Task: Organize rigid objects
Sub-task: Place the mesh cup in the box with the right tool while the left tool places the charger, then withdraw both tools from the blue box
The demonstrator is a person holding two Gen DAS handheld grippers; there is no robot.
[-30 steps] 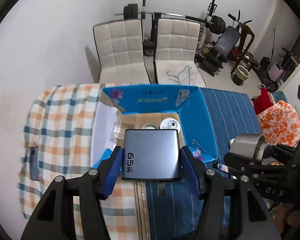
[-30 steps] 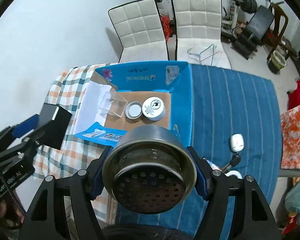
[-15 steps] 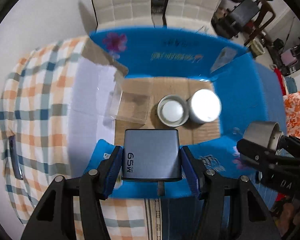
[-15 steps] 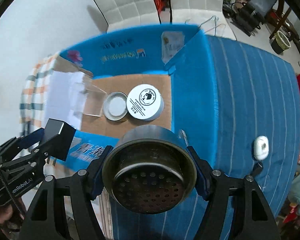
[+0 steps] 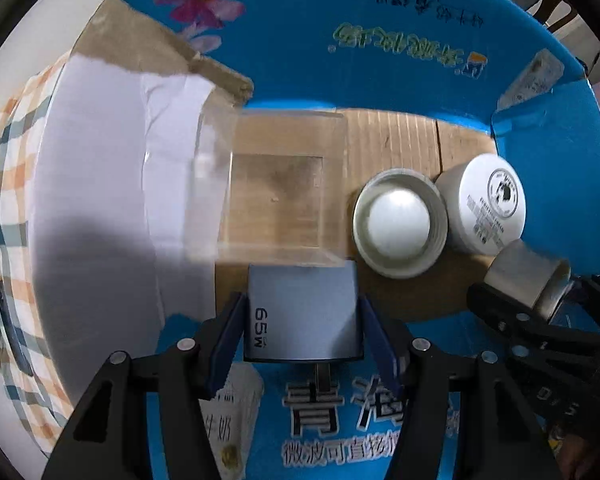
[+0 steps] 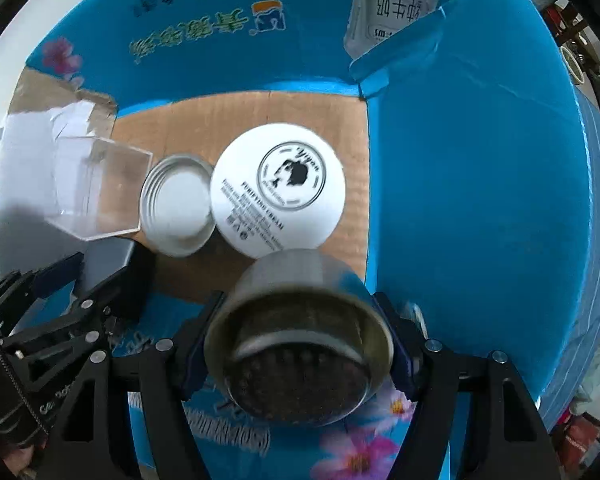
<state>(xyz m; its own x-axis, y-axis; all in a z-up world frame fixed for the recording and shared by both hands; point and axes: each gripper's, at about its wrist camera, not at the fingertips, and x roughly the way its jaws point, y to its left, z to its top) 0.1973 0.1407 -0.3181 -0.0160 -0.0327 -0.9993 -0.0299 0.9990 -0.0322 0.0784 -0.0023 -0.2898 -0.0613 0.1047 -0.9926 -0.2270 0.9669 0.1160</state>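
Note:
My left gripper is shut on a grey 65W charger block, held low over the front edge of the open blue cardboard box. My right gripper is shut on a round steel strainer cup, held over the box's front right part. The box floor holds a clear plastic cube, an open tin lid and a white cream jar. The charger's front edge sits just before the clear cube. The cup shows at right in the left wrist view.
The box's blue flaps stand up at the back and right. A white paper sheet lies over the left flap. A checked cloth covers the table at left, a blue striped cloth at right.
Both grippers have moved forward and down, from above the table edge to close over the box interior. Their holds on the charger and the cup are unchanged.

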